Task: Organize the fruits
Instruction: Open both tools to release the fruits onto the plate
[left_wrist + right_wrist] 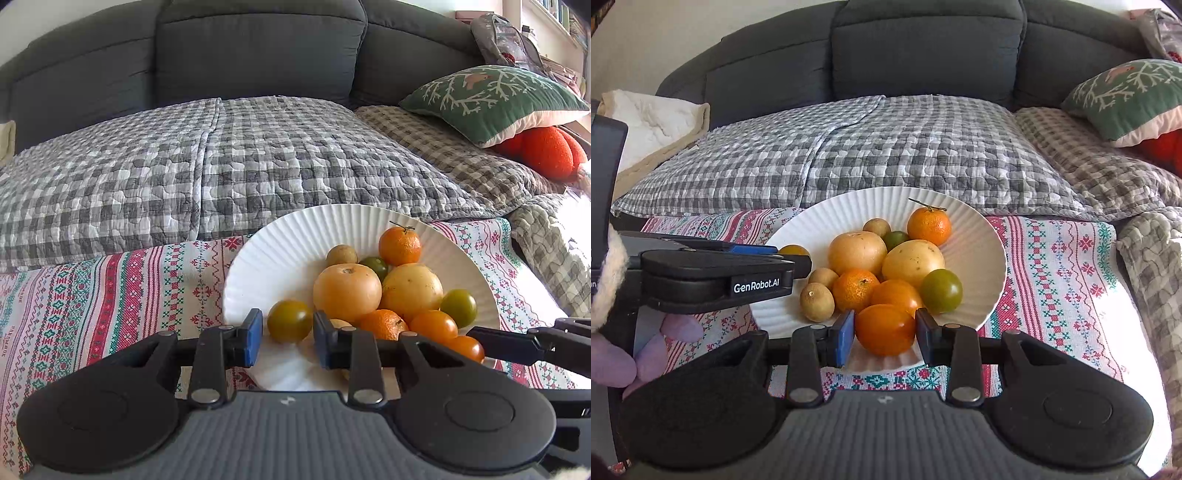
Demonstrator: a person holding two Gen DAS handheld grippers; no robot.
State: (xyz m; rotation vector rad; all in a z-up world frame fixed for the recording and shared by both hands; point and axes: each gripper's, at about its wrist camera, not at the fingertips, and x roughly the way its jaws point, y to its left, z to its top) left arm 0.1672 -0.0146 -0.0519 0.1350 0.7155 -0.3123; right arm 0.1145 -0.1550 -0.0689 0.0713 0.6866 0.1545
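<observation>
A white fluted plate (288, 236) (979, 236) on a patterned cloth holds several fruits: two large yellow ones (857, 253), tangerines (929, 226), green and orange tomatoes and small brown longans (817, 302). My left gripper (288, 336) is open at the plate's near-left rim, with a green-yellow tomato (290, 321) just beyond its fingertips. My right gripper (885, 332) stands around an orange tomato (885, 328) at the plate's near edge, its blue pads at the fruit's sides. The left gripper also shows from the side in the right wrist view (753, 254).
The patterned cloth (1063, 280) covers a low surface in front of a grey sofa (923, 48) with checked quilts (184, 166). A green cushion (491, 99) and an orange plush (546, 151) lie at the right. A dark screen (604, 177) stands at the far left.
</observation>
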